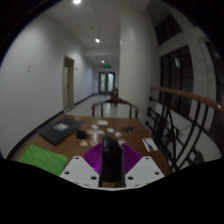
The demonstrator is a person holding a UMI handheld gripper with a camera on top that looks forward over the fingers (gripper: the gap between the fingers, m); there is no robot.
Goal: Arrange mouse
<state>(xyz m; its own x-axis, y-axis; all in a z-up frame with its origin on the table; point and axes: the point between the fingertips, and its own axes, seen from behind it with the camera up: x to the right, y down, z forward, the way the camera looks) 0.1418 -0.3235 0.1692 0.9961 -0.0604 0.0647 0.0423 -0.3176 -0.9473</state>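
My gripper (110,152) is shut on a black mouse (110,163). The mouse stands on edge between the two purple pads (92,158) and is held up above a brown wooden table (95,137). Its top reaches just past the fingertips, and its lower part is hidden between the white fingers. A dark flat mat (62,130) lies on the table ahead and to the left of the fingers.
A green mat (42,158) lies on the table's near left. Small white items (105,123) and a white sheet (150,145) lie further along the table. A chair (115,105) stands at the far end. A railing (185,95) runs on the right and a corridor stretches beyond.
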